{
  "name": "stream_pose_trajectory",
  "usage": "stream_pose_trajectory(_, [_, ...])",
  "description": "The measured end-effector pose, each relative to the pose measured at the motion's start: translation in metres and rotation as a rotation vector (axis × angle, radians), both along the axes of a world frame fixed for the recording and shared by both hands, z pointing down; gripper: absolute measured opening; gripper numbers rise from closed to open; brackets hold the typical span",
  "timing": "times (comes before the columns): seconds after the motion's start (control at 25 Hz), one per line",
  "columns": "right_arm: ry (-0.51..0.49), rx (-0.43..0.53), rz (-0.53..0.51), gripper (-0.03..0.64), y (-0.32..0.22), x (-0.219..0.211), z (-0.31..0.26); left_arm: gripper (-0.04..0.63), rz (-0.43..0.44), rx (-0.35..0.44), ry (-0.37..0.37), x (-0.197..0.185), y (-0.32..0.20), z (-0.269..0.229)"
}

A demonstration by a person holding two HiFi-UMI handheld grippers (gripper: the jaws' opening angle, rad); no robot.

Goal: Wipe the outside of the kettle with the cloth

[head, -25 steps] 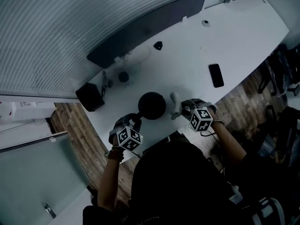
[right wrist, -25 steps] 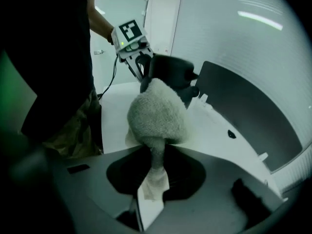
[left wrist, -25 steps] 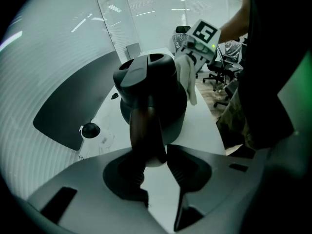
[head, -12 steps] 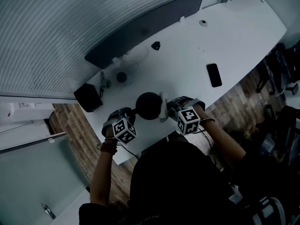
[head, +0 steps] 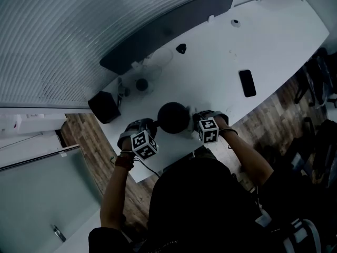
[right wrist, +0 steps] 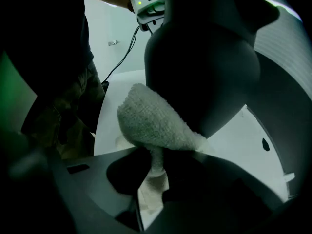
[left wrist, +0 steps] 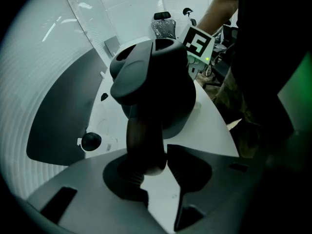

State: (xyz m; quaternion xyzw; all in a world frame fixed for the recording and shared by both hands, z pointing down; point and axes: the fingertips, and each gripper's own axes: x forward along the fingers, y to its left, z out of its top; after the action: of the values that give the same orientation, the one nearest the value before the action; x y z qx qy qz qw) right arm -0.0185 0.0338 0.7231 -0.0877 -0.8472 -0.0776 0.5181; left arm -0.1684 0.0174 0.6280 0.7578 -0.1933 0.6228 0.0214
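You are at the wiping step: the long white table [head: 274,41] runs from the upper right of the head view down to lower centre, and the dark round kettle [head: 172,117] stands on it near its lower edge, at the middle of the frame just in front of you. Your left gripper [left wrist: 157,172] is clamped on the kettle's handle [left wrist: 144,140], low in the left gripper view, which steadies the body. Your right gripper [right wrist: 153,179] is clenched on the pale cloth [right wrist: 151,121], whose bunched end lies against the kettle's lower side at the centre of the right gripper view. Judging from that, the wipe is under way but most of the wall looks yet to be covered. The next move calls for sliding the cloth round the curved side with steady pressure while your left grip stops the kettle turning or tipping. The kettle is the only container I can make out, and no view shows inside it, so I cannot tell whether it holds water
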Motion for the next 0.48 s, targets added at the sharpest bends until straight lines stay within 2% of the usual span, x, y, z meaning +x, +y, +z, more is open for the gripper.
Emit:
stream_pose_trajectory(0.12, [-0.007,-0.032,0.04,0.071,0.004,-0.003,0.014,0.14,0.025,-0.004,-0.011,-0.001,-0.002,0.001])
stream_pose_trajectory(0.24, [-0.061,-0.055,0.109,0.071,0.0,0.003,0.0,0.14,0.038,0.0,-0.011,-0.002,-0.006,0.001])
stream_pose_trajectory(0.36, [-0.151,-0.032,0.171,0.071,-0.012,0.026,-0.037,0.14,0.082,0.006,-0.027,-0.005,-0.013,0.002])
stream_pose_trajectory(0.48, [-0.296,-0.022,0.178,0.071,-0.029,0.039,-0.082,0.141,0.174,0.017,-0.063,-0.007,-0.025,0.003])
